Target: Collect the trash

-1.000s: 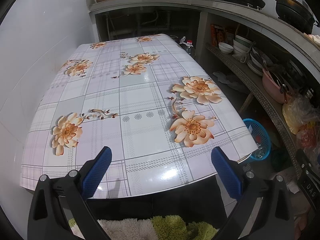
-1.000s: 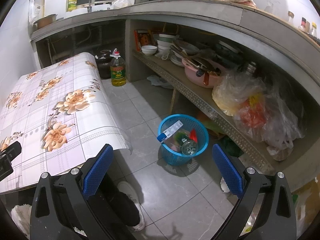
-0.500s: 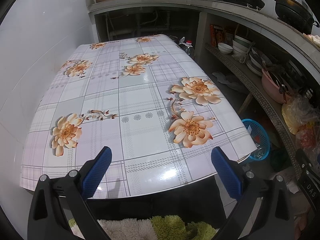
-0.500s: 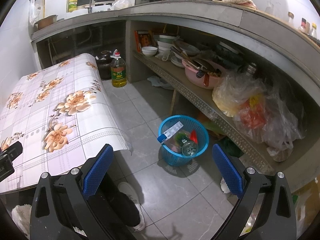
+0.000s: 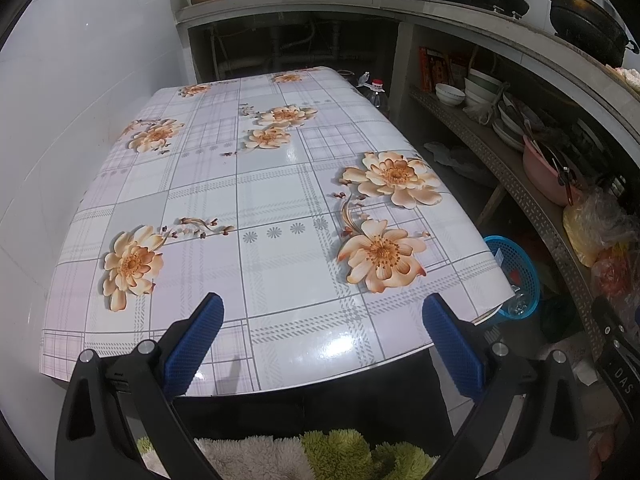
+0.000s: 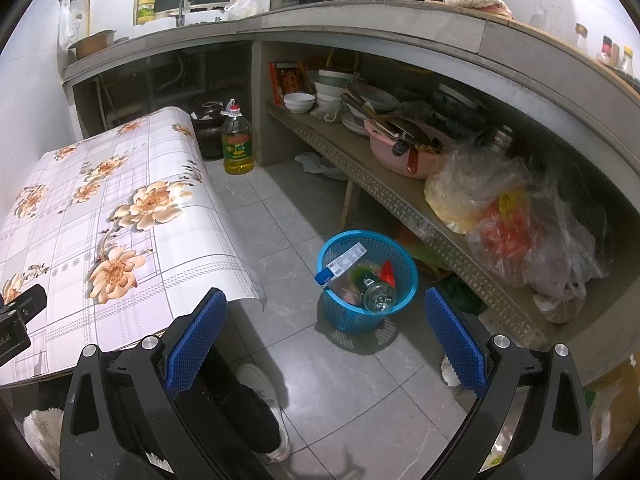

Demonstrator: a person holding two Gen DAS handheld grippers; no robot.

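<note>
Left wrist view: the left gripper [image 5: 320, 340] hangs over the near edge of the worktop [image 5: 280, 208], its fingers [image 5: 196, 340] spread wide with nothing between them. The flowered cloth carries no loose item anywhere in this view. At the right, past the corner of the worktop, only a slice of the blue basket [image 5: 516, 268] shows on the floor, and its contents cannot be made out from here. A shelf [image 5: 500, 168] under the kitchen counter holds bowls and a pink basin.

Right wrist view: the right gripper [image 6: 324, 340] is held above the tiled floor [image 6: 360, 380], its fingers [image 6: 198, 336] likewise wide apart and holding nothing. This view shows what the other cannot: the blue basket [image 6: 340, 320] stands upright on the floor, near the shelf [image 6: 400, 196] and apart from the worktop [image 6: 120, 208]. Inside lie a blue-and-white carton [image 6: 340, 264], a clear bottle [image 6: 376, 294], and a red scrap [image 6: 387, 273]. An oil bottle [image 6: 237, 142] stands on the floor at the far end of the worktop. Plastic bags [image 6: 512, 216] sit on the shelf; whether they count as trash cannot be judged.

Assessment: collection appears complete or nearly so. The trash is in the basket, the worktop is bare, and neither gripper carries anything. A crumpled pale item [image 6: 320, 164] on the floor under the shelf may remain.
</note>
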